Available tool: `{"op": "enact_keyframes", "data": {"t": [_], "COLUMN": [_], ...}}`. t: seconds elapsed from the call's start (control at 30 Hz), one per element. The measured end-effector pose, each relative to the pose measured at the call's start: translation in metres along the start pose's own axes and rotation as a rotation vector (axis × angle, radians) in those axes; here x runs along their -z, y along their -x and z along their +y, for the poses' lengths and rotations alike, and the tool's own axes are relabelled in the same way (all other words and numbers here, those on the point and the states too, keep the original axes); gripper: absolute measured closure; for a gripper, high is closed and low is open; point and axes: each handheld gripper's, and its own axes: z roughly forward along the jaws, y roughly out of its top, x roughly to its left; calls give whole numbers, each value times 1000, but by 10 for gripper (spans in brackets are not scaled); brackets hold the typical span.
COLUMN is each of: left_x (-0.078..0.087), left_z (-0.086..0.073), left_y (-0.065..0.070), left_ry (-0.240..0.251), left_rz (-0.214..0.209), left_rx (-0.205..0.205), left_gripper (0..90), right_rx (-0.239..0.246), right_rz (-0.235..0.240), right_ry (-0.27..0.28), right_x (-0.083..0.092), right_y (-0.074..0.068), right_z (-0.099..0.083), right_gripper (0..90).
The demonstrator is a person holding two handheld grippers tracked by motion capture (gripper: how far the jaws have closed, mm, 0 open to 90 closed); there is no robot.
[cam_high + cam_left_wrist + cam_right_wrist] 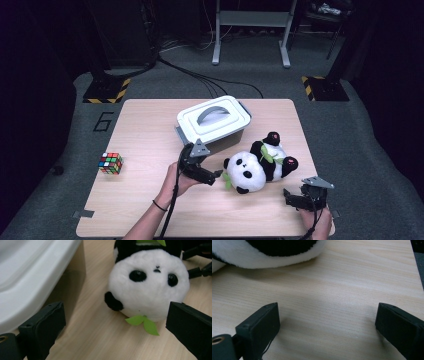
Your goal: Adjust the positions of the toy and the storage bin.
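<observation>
Black jaws of the left gripper stand spread wide at the bottom of its view, pinching nothing, with the plush panda lying on the wooden table at upper right and the white lidded storage box at upper left. Lower right in the high view, the right gripper rests with jaws likewise spread and empty. Closing now would likely catch only the green felt leaf, and the soft toy could tip or slide away.

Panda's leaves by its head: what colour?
Bright green leaves, against the black-and-white plush panda. Left gripper view shows them best.
</observation>
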Motion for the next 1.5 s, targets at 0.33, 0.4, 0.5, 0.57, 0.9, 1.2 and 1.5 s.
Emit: {"op": "enact_keyframes", "data": {"t": [0.33, 0.4, 0.5, 0.57, 0.9, 1.2, 1.5], "left_x": [-37, -46, -56, -63, -70, -64, -44], "left_z": [1, 4, 9, 11, 5, 2, -12], "left_y": [26, 30, 34, 34, 41, 39, 27], "left_ry": [-4, 0, 16, 16, 24, 46, 43], "left_rz": [-67, -73, -55, -55, -44, -86, -131], "left_rx": [-9, -6, -2, 7, -40, -64, -67], "left_gripper": [125, 130, 155, 196, 542, 634, 634], "right_rx": [0, 0, 0, 0, 0, 0, -1], "right_rz": [0, 0, 0, 0, -1, 0, 2], "right_ry": [0, 0, 0, 0, 0, 1, 2], "right_x": [0, 0, 0, 0, 0, 0, 0], "right_y": [0, 0, 0, 0, 0, 0, 0], "right_z": [0, 0, 0, 0, 0, 0, 0], "right_gripper": [50, 50, 50, 50, 52, 52, 55]}}
